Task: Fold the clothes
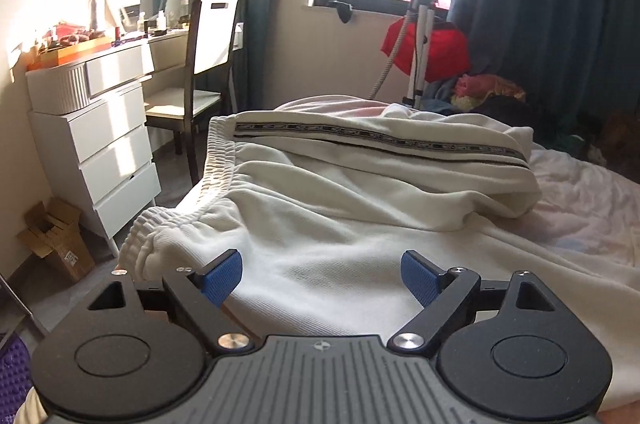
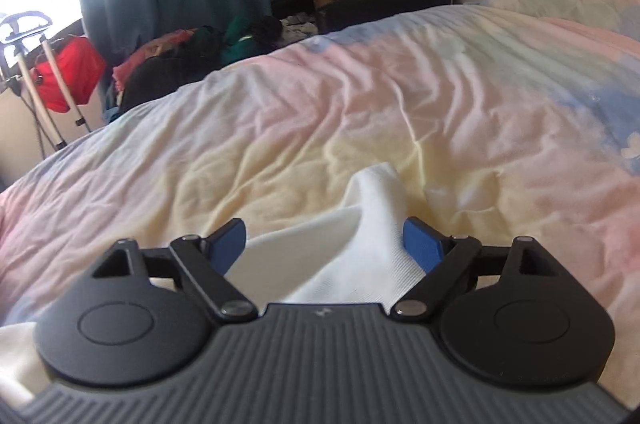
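Observation:
White sweatpants (image 1: 340, 207) lie crumpled on the bed, their elastic waistband (image 1: 216, 167) at the left and a leg with a black printed stripe (image 1: 380, 139) folded across the far side. My left gripper (image 1: 320, 264) hovers open just above the near part of the fabric, nothing between its blue pads (image 1: 222, 278). In the right wrist view a pointed corner of the white cloth (image 2: 372, 207) stands up between the wide-open jaws of my right gripper (image 2: 324, 230). The cloth reaches close to the right pad (image 2: 422, 244), which does not press on it.
The bed carries a wrinkled pastel quilt (image 2: 400, 103). To the left stand a white chest of drawers (image 1: 104, 143), a chair (image 1: 200, 71) and a cardboard box (image 1: 52, 240) on the floor. Beyond the bed are a pile of clothes (image 2: 180, 55), a stand with a red bag (image 1: 432, 47) and dark curtains (image 1: 560, 3).

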Available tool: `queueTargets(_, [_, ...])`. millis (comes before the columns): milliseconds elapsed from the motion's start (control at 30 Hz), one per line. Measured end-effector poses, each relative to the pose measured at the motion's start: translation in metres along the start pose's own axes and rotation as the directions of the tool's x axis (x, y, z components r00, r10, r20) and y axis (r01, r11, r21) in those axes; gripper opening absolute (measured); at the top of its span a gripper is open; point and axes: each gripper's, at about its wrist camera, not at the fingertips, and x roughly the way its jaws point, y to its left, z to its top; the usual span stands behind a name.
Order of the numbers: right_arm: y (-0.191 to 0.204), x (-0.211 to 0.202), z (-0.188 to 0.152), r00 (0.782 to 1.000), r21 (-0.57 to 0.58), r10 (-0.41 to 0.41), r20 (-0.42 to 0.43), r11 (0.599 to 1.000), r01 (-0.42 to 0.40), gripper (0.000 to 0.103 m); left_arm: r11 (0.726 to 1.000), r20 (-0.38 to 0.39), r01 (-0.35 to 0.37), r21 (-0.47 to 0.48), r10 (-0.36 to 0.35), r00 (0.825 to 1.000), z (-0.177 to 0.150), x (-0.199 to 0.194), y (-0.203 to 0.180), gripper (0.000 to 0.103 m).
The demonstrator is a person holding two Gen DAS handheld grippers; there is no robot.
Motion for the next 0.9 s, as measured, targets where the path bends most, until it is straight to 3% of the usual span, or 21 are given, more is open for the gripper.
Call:
queueTargets(267, [0.075, -0.116, -0.001, 0.976, -0.036, 0.21, 0.052, 0.977, -0.209, 0.087, 0.998, 0.045, 0.06, 0.031, -0.061, 0.997, -0.012, -0.023, -0.015, 0.089])
queueTargets(433, [0.116, -0.17, -0.029, 0.934, -0.116, 0.344, 0.098, 0.936, -0.333, 0.087, 0.995, 0.074, 0.076, 0.071, -0.081, 0.994, -0.021, -0.037, -0.025, 0.089])
queueTargets(533, [0.137, -0.19, -0.056, 0.919, -0.2, 0.378, 0.111, 0.914, -0.352, 0.087, 0.992, 0.094, 0.091, 0.093, -0.1, 0.991, -0.026, -0.044, -0.032, 0.09])
queueTargets(700, [0.144, -0.199, -0.092, 0.902, -0.196, 0.43, 0.048, 0.889, -0.413, 0.087, 0.984, 0.102, 0.115, 0.133, -0.129, 0.986, -0.035, -0.05, -0.044, 0.09])
queueTargets(900, [0.153, -0.207, -0.101, 0.9, -0.222, 0.433, 0.047, 0.883, -0.414, 0.087, 0.977, 0.079, 0.125, 0.176, -0.14, 0.987, -0.043, -0.043, -0.056, 0.09])
